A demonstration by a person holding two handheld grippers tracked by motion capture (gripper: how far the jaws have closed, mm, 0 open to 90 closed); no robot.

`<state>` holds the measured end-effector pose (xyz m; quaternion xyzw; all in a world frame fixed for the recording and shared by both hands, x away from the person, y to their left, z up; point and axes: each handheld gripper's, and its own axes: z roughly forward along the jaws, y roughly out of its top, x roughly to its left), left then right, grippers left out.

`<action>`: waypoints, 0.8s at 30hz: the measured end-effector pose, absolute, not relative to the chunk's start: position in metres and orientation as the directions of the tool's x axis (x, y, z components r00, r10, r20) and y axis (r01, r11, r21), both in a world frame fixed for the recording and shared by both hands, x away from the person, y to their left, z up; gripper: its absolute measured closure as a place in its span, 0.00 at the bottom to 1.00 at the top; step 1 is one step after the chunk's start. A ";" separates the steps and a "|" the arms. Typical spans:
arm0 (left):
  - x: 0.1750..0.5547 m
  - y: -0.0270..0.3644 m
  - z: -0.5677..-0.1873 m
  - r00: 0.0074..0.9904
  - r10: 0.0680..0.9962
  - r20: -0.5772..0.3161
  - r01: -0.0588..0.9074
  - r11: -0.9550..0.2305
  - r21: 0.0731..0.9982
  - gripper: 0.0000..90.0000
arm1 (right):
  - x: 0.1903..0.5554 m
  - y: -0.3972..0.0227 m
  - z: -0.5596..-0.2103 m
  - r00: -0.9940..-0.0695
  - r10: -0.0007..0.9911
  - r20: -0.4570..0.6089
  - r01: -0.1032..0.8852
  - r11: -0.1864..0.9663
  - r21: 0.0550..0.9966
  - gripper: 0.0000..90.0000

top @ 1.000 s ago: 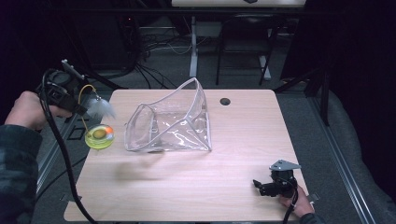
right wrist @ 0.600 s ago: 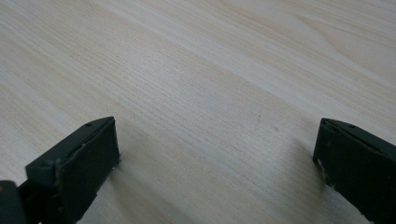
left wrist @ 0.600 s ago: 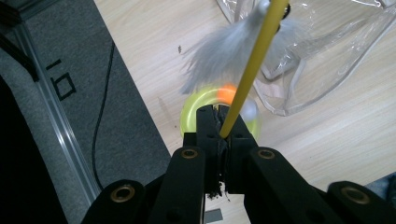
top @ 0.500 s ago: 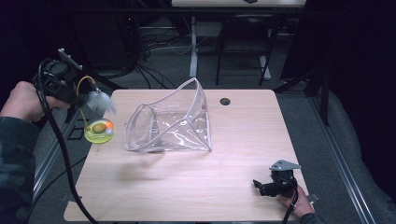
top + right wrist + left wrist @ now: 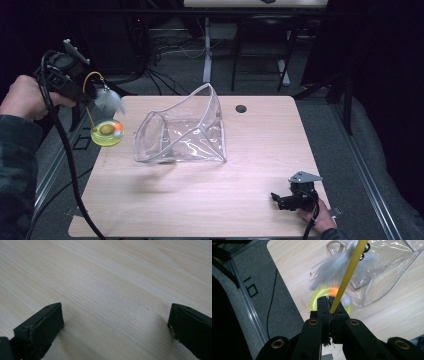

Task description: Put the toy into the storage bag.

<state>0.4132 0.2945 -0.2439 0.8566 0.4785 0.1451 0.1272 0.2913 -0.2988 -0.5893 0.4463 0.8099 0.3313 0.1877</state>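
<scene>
The left gripper (image 5: 85,95) has risen above the left edge of the tabletop (image 5: 210,200), its jaws pinching the yellow wand (image 5: 348,277) of a cat toy. The grey feather (image 5: 109,100) and the yellow-green disc (image 5: 107,133) now hang free in the air, so I judge the toy is lifted and ready to go into the clear bag (image 5: 182,130) at the middle. The right gripper (image 5: 290,200) rests at the near right corner, jaws spread and empty. No readable writing.

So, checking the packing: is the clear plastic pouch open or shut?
Open: the clear plastic pouch gapes on the table, its wide mouth rim standing up.
</scene>
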 end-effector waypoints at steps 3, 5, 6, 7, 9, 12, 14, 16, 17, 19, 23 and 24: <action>0.414 0.292 -0.241 0.503 0.854 0.135 0.779 -0.516 0.356 0.98 | 0.291 -0.299 -0.589 -0.531 0.847 -0.008 0.598 0.382 0.704 0.00; 0.414 0.291 -0.239 0.505 0.852 0.138 0.778 -0.518 0.354 0.98 | 0.291 -0.299 -0.589 -0.531 0.847 -0.008 0.598 0.382 0.704 0.00; 0.414 0.290 -0.238 0.504 0.853 0.138 0.777 -0.517 0.358 0.98 | 0.291 -0.299 -0.589 -0.532 0.847 -0.008 0.598 0.382 0.705 0.00; 0.414 0.290 -0.237 0.504 0.853 0.138 0.777 -0.517 0.358 0.98 | 0.291 -0.299 -0.589 -0.531 0.847 -0.008 0.598 0.382 0.704 0.00; 0.415 0.289 -0.235 0.506 0.851 0.138 0.776 -0.519 0.359 0.98 | 0.291 -0.299 -0.589 -0.531 0.847 -0.009 0.598 0.382 0.704 0.00; 0.417 0.285 -0.231 0.509 0.849 0.142 0.773 -0.523 0.360 0.98 | 0.291 -0.299 -0.589 -0.531 0.847 -0.008 0.599 0.382 0.704 0.00; 0.418 0.284 -0.229 0.509 0.849 0.142 0.770 -0.523 0.366 0.98 | 0.291 -0.299 -0.589 -0.531 0.847 -0.008 0.600 0.382 0.703 0.00; 0.419 0.281 -0.228 0.510 0.848 0.143 0.769 -0.524 0.365 0.98 | 0.291 -0.299 -0.589 -0.530 0.848 -0.006 0.600 0.380 0.704 0.00; 0.419 0.281 -0.228 0.510 0.848 0.143 0.769 -0.524 0.365 0.98 | 0.291 -0.299 -0.589 -0.530 0.848 -0.006 0.600 0.380 0.704 0.00; 0.420 0.279 -0.225 0.515 0.845 0.145 0.766 -0.530 0.364 0.98 | 0.291 -0.299 -0.589 -0.531 0.848 -0.005 0.600 0.380 0.704 0.00; 0.421 0.273 -0.223 0.521 0.841 0.147 0.761 -0.536 0.366 0.98 | 0.291 -0.299 -0.589 -0.530 0.848 -0.006 0.599 0.380 0.704 0.00; 0.421 0.271 -0.222 0.523 0.839 0.150 0.760 -0.539 0.364 0.98 | 0.291 -0.299 -0.589 -0.531 0.848 -0.006 0.599 0.380 0.705 0.00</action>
